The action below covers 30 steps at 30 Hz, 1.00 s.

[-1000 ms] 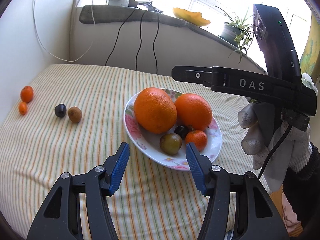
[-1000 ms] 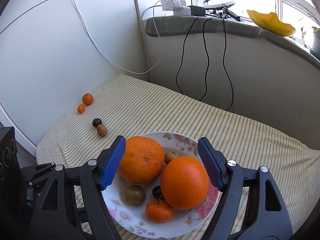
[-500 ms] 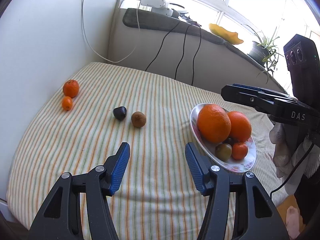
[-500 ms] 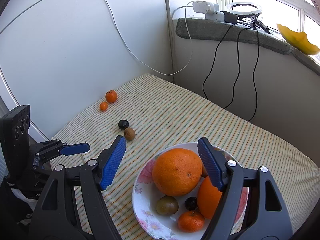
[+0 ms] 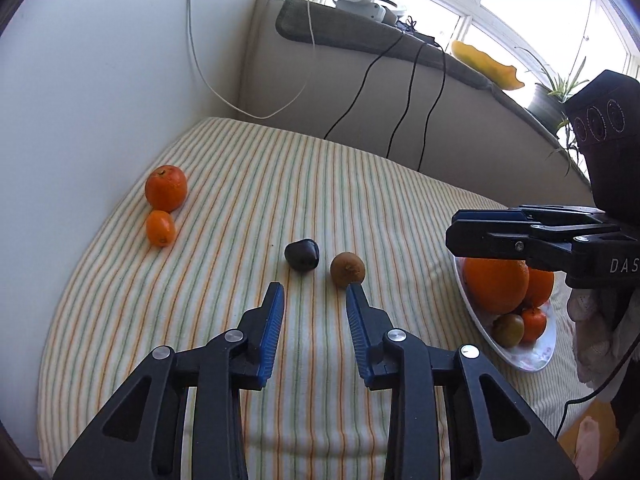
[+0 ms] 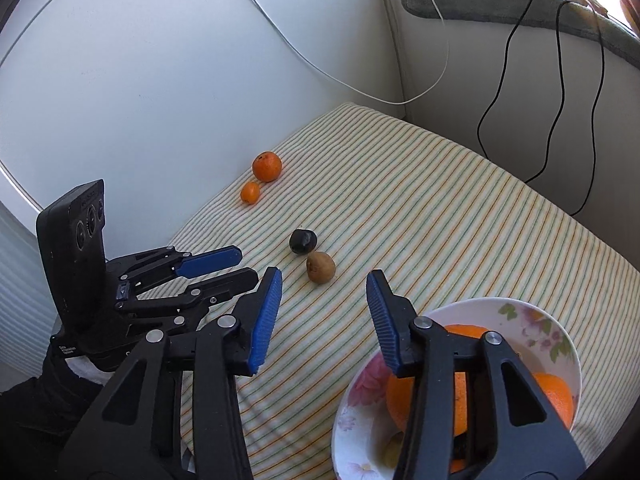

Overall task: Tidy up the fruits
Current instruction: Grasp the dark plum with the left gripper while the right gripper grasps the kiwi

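Note:
A dark plum (image 5: 302, 254) (image 6: 303, 241) and a brown kiwi (image 5: 347, 269) (image 6: 320, 267) lie side by side on the striped cloth (image 5: 280, 184). Just short of them hovers my left gripper (image 5: 315, 294) (image 6: 226, 266), its jaws closing with nothing between them. My right gripper (image 6: 324, 280) (image 5: 454, 230) hangs over the cloth near the kiwi, its jaws closing too, empty. A mandarin (image 5: 166, 188) (image 6: 267, 166) and a smaller orange fruit (image 5: 161, 228) (image 6: 250, 192) rest by the left wall. The flowered plate (image 5: 544, 354) (image 6: 532, 314) holds two big oranges (image 5: 496, 284) and smaller fruits.
White walls close in the cloth at the left and the back. Black cables (image 5: 400, 120) and a white cable (image 6: 360, 88) hang from the sill. A yellow dish (image 5: 486, 65) and a potted plant (image 5: 554, 96) stand on the sill. A gloved hand (image 5: 592, 320) holds the right gripper.
Both grippers swung left, away from the plate and toward the plum and kiwi. Their jaws have narrowed from wide apart. The plate now sits at the right edge of both views.

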Each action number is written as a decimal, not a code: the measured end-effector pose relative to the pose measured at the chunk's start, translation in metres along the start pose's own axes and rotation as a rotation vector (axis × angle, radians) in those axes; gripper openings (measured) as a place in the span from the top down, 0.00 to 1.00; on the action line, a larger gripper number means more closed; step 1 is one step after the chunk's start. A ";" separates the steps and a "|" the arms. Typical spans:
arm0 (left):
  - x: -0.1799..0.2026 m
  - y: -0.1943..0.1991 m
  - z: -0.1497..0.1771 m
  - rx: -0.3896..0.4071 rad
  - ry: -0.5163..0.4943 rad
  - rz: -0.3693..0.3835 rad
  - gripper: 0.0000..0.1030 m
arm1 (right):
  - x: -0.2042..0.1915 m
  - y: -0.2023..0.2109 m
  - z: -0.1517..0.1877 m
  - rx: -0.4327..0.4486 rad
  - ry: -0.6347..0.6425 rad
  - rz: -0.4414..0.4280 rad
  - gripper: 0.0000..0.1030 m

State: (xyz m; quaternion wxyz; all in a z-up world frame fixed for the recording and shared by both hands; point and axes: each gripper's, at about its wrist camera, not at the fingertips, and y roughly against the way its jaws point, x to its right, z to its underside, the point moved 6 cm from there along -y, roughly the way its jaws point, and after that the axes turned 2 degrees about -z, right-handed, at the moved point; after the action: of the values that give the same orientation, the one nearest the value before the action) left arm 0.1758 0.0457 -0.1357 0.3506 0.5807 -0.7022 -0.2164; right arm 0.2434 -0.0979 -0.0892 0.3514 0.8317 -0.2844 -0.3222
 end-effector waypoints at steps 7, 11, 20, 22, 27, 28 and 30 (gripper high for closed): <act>-0.005 -0.022 -0.006 -0.040 0.011 0.021 0.73 | -0.001 -0.034 -0.006 -0.086 0.005 -0.010 0.63; -0.005 -0.030 -0.010 -0.051 -0.005 0.015 0.73 | -0.001 -0.048 -0.009 -0.124 0.001 -0.017 0.63; -0.011 -0.047 -0.016 -0.081 -0.025 0.004 0.73 | 0.004 -0.062 -0.010 -0.170 -0.024 -0.021 0.63; -0.010 -0.048 -0.017 -0.084 -0.034 0.005 0.73 | 0.005 -0.065 -0.009 -0.177 -0.029 -0.021 0.63; -0.006 -0.053 -0.021 -0.087 -0.058 -0.001 0.73 | 0.009 -0.076 -0.008 -0.192 -0.044 -0.024 0.63; -0.004 -0.054 -0.021 -0.089 -0.063 0.000 0.73 | 0.010 -0.078 -0.008 -0.195 -0.050 -0.027 0.64; -0.003 -0.054 -0.020 -0.092 -0.074 0.003 0.73 | 0.012 -0.082 -0.007 -0.203 -0.061 -0.031 0.64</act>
State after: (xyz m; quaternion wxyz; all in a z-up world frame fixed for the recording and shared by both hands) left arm 0.2268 0.0377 -0.1616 0.3511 0.5543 -0.7050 -0.2692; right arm 0.2767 -0.0548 -0.1522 0.4203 0.7860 -0.2477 -0.3798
